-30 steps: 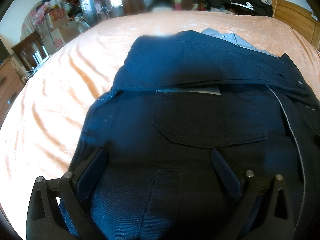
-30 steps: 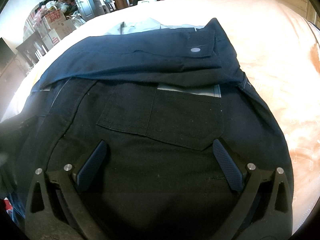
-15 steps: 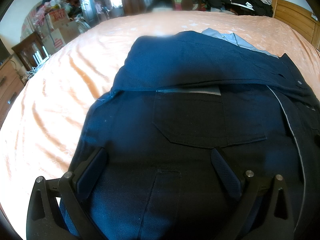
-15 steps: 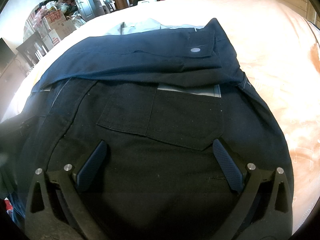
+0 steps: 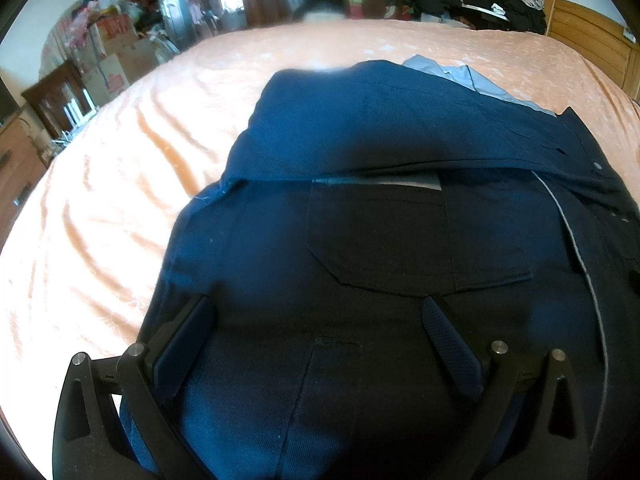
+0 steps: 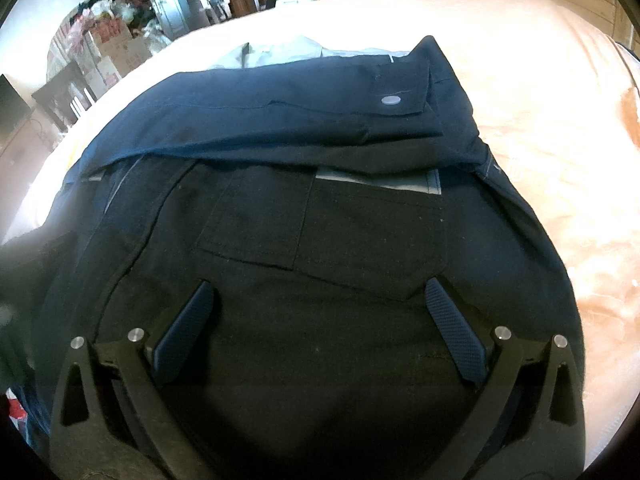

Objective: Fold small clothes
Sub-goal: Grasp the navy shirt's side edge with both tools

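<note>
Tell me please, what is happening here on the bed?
A person is folding a dark blue garment on a bed with an orange cover, using a hand-held tool in each hand. The far part of the garment is already folded over toward the camera, and a pale grey lining shows behind it. The left tool and the right tool are both open above the near part, one over each side, and neither grips the cloth.

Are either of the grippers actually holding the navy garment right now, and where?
Nothing is held. The left gripper and right gripper are both wide open above the navy garment, with no fabric pinched.
</note>
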The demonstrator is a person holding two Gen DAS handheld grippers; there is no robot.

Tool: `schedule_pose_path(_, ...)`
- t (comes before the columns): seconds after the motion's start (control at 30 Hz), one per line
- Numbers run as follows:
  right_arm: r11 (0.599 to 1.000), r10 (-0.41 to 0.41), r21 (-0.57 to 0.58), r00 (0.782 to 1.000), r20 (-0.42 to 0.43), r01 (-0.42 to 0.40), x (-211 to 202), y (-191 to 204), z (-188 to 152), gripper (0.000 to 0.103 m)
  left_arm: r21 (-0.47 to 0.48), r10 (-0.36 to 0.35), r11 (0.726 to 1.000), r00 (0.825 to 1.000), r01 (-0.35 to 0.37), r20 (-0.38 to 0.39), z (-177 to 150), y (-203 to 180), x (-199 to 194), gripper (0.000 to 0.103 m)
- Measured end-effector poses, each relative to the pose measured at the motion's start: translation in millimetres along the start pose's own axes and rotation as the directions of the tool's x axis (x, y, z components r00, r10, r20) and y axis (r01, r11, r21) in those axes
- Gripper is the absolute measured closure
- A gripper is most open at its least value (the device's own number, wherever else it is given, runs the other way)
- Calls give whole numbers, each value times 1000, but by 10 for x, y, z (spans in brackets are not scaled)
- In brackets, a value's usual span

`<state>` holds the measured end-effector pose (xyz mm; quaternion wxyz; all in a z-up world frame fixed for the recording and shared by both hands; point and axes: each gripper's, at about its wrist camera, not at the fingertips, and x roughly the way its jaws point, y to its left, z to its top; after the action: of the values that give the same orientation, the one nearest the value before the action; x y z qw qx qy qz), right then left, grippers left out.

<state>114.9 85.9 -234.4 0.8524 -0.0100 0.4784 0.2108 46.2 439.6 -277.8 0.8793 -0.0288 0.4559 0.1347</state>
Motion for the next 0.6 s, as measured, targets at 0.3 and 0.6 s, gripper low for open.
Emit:
schedule_pose_path(0.3, 983, 176, 53, 984, -26, -174, -898, -494, -191, 1, -135, -173, 976, 985, 168, -25, -294, 857, -571, 1)
schedule_pose_path(0.6, 913, 343, 303, 918, -199, -275, -1102, -1305, -894, 40, -149, -306, 943, 952, 299, -27, -905, 1339, -927, 16)
